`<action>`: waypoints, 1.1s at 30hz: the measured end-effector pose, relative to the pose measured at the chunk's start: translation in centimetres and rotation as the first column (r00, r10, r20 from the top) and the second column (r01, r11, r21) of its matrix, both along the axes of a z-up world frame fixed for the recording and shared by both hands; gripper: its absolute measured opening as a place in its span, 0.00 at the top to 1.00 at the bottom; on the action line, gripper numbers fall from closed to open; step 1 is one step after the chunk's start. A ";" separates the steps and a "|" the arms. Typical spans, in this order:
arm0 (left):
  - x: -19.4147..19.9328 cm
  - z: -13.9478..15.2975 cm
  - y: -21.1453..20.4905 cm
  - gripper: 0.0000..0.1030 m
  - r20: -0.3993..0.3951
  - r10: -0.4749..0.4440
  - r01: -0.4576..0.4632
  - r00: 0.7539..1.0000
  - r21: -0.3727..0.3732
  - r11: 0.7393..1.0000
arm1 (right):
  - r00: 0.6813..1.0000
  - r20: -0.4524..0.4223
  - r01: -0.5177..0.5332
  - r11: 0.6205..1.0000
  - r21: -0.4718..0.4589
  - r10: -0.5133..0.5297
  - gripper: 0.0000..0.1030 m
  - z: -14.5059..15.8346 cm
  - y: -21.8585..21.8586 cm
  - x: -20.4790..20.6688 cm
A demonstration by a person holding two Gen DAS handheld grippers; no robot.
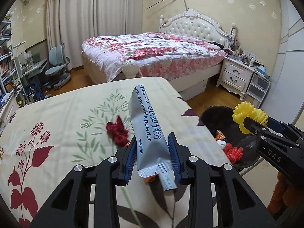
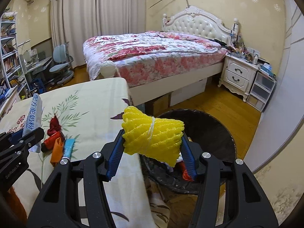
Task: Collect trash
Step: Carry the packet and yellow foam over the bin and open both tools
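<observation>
Trash is in both of my hands at this moment. My left gripper [image 1: 153, 156] has its fingers [image 1: 133, 153] closed around a silver milk powder sachet [image 1: 147, 131], gripped near its sealed lower end, so the packet stands up and leans away over the tabletop [image 1: 57, 114]. My right gripper [image 2: 153, 152] has its fingers [image 2: 115, 155] pressed against a yellow foam net [image 2: 152, 134] tied round the middle with white string, held above the near rim of the black bin [image 2: 218, 133] beside the tabletop. The bin already holds scraps, among them something red and something white. Uncollected on the cloth: a dark red crumpled scrap [image 1: 117, 133], an orange wrapper [image 2: 57, 150] and a light blue packet [image 2: 68, 148], lying near my left fingers. Risks noted: the foam net sits over the bin's near edge and not its centre, so letting go here could, in my judgement, drop it on the rim or floor. The net is springy and may cling to a ribbed pad. The sachet is held only by its end; a swing toward the bin could let it pivot and slip. Both hands converging on one bin opening may collide.
</observation>
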State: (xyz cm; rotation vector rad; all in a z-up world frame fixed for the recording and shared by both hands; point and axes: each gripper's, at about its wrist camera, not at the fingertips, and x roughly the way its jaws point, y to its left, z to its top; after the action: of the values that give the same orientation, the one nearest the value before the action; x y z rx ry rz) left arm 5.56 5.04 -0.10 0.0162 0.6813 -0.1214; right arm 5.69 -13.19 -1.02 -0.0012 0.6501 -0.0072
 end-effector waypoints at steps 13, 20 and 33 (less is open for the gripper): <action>3.7 -0.9 -8.0 0.67 0.016 -0.134 0.133 0.991 0.023 0.991 | 0.993 -0.014 0.117 0.993 -0.005 -0.118 0.47 -1.9 -5.5 1.9; 5.7 -2.0 -11.4 0.67 0.003 -0.176 0.175 0.984 0.049 0.983 | 0.986 -0.028 0.166 0.986 0.018 -0.165 0.47 -2.8 -7.7 3.3; 8.9 -3.8 -14.6 0.66 -0.031 -0.202 0.204 0.979 0.076 0.976 | 0.974 -0.056 0.220 0.974 0.046 -0.217 0.47 -4.1 -10.5 5.0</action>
State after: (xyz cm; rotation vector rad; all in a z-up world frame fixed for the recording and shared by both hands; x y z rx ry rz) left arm 14.41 -9.54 -3.90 0.1611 0.7062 -0.2917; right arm 10.72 -23.72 -5.12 0.1204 0.6986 -0.2036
